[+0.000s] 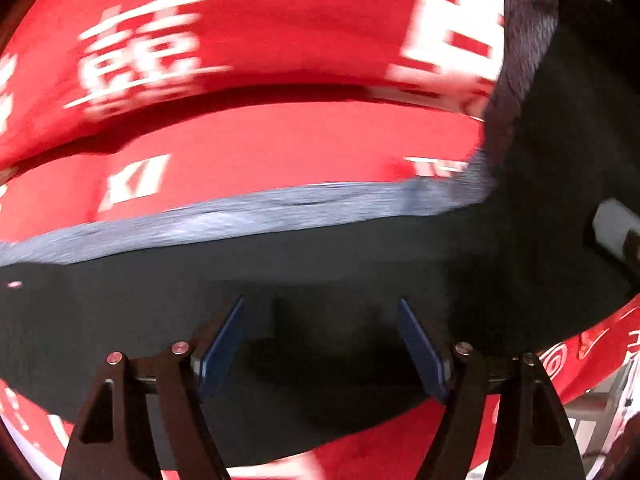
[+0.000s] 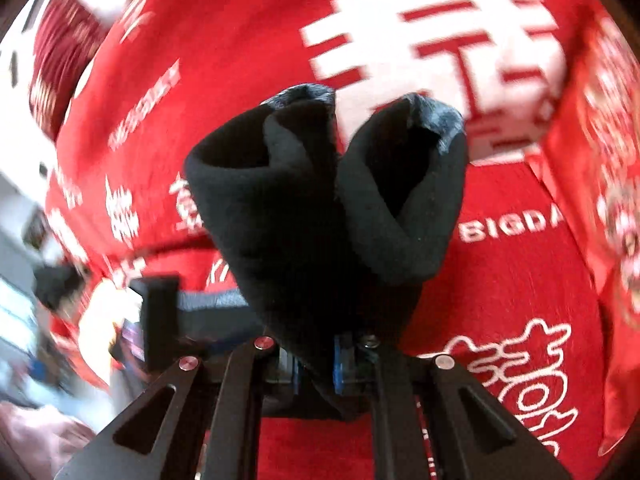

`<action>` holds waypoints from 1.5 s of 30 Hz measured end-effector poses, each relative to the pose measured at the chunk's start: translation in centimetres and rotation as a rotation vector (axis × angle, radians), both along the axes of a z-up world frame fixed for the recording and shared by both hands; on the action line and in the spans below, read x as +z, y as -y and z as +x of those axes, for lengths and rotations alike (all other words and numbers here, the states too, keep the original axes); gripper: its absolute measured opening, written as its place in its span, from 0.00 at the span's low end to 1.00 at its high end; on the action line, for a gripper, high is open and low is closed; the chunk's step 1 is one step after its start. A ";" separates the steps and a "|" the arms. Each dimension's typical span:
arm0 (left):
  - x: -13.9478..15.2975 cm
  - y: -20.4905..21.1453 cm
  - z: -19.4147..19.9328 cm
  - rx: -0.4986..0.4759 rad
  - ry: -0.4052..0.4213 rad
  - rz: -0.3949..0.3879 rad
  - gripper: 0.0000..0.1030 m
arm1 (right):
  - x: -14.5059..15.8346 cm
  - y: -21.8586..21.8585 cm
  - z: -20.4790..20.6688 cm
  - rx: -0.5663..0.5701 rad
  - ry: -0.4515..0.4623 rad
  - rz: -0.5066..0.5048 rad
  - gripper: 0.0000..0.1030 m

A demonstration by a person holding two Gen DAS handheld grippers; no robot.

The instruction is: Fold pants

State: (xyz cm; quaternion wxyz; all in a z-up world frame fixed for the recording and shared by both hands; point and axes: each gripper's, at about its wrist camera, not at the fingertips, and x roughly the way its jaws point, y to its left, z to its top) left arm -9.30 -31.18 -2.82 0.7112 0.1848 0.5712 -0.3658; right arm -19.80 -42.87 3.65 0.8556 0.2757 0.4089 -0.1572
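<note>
1. The pants are dark, nearly black, with a greyish ribbed band along one edge, and they lie spread on a red cloth printed with white characters and letters.
2. In the left wrist view the band runs across the middle of the picture, and at the right a part of the pants rises steeply toward the top corner, its band turned up with it.
3. In the right wrist view a bunch of the same dark fabric stands up out of the right tongs, folded into two rounded lobes with grey band showing at their tops.
4. The right tongs are narrow, their blue pads pressed on that bunch from both sides.
5. The left tongs stand wide, blue pads well apart, with flat dark fabric below the gap and nothing pinched between them.
6. The red cloth fills the background of both views; both pictures are blurred.
7. At the left edge of the right wrist view a black block-like thing shows, too blurred to tell what it is.
</note>
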 end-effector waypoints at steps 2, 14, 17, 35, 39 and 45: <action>-0.1 -2.9 2.5 0.034 -0.001 0.031 0.75 | -0.1 -2.9 2.1 0.051 -0.060 -0.077 0.12; -2.8 -15.9 12.2 0.207 0.006 0.163 0.75 | -10.2 -19.9 11.0 0.256 -0.488 -0.451 0.44; -1.9 -15.2 12.0 0.159 -0.040 0.118 0.75 | -8.1 -19.3 9.0 0.225 -0.391 -0.209 0.53; -1.1 -3.1 6.1 -0.197 -0.304 -0.065 0.66 | -15.1 -7.1 -0.8 -0.467 0.124 0.889 0.53; -1.7 -3.0 5.6 -0.211 -0.297 -0.044 0.48 | -17.3 -6.3 -1.2 -0.512 0.186 1.007 0.50; 2.1 -4.4 5.5 -0.175 -0.260 -0.101 0.42 | -13.5 -5.7 0.4 -0.363 0.184 0.914 0.05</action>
